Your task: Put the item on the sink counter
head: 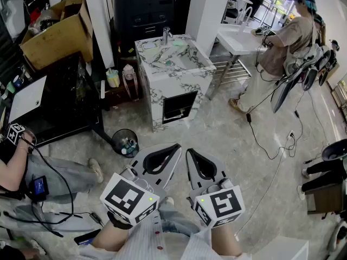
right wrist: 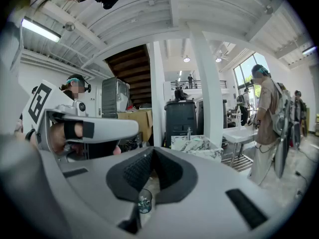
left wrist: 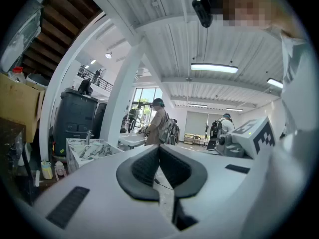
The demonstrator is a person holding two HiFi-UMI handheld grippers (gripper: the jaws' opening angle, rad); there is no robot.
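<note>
The marble sink counter (head: pixel 176 69) with its faucet (head: pixel 166 35) stands a few steps ahead of me on the floor; it also shows in the left gripper view (left wrist: pixel 92 149) and the right gripper view (right wrist: pixel 197 146). Small items lie on its top. My left gripper (head: pixel 176 147) and right gripper (head: pixel 190 151) are held side by side low in the head view, both pointing toward the counter. Each has its jaws shut with nothing between them, as the left gripper view (left wrist: pixel 159 148) and the right gripper view (right wrist: pixel 152 151) show. Which item the task means I cannot tell.
A small black bin (head: pixel 126 142) with bottles stands on the floor ahead to my left. Bottles (head: pixel 112 78) sit beside the counter. A person (head: pixel 282 42) stands at a white basin table (head: pixel 241 37) at the right; another sits at the left (head: pixel 32 172). Cables (head: pixel 271 145) cross the floor.
</note>
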